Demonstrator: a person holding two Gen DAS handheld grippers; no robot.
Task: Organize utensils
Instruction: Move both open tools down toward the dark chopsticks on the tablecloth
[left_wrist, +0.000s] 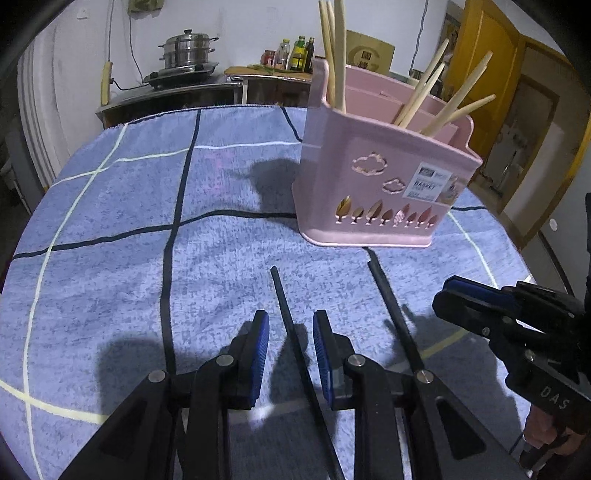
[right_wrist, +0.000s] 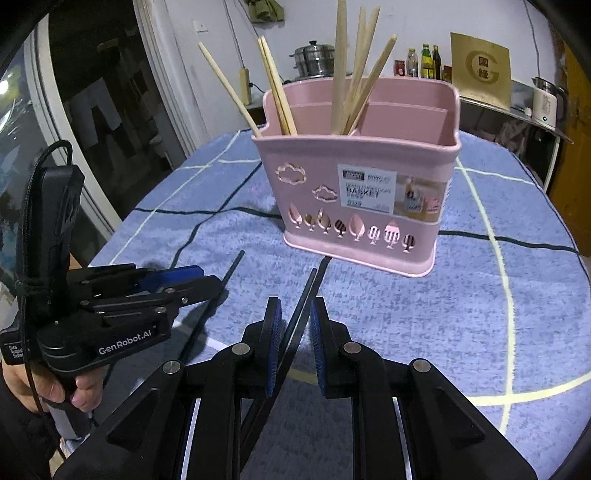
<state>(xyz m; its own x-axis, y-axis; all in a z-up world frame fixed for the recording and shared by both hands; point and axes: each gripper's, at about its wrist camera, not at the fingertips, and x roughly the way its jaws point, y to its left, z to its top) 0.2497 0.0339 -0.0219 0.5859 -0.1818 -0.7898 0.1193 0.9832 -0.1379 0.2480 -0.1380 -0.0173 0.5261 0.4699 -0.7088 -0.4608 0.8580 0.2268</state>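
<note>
Two black chopsticks lie on the blue checked cloth (left_wrist: 110, 221) in front of a pink utensil basket (left_wrist: 369, 177) (right_wrist: 362, 177). Pale wooden chopsticks (left_wrist: 338, 55) (right_wrist: 343, 74) stand in the basket's compartments. My left gripper (left_wrist: 290, 332) (right_wrist: 208, 278) straddles the left black chopstick (left_wrist: 288, 314) (right_wrist: 229, 273), its blue pads apart and clear of it. My right gripper (right_wrist: 295, 317) (left_wrist: 443, 295) straddles the right black chopstick (right_wrist: 304, 295) (left_wrist: 391, 306) the same way, with a gap on each side. A hand (right_wrist: 74, 391) holds the left gripper's handle.
Behind the table, a steel steamer pot (left_wrist: 188, 51) sits on a stove and several bottles (left_wrist: 295, 55) stand on a counter. A white kettle (right_wrist: 546, 99) is on a shelf at the right. A dark doorway (right_wrist: 92, 92) lies beyond the cloth's left edge.
</note>
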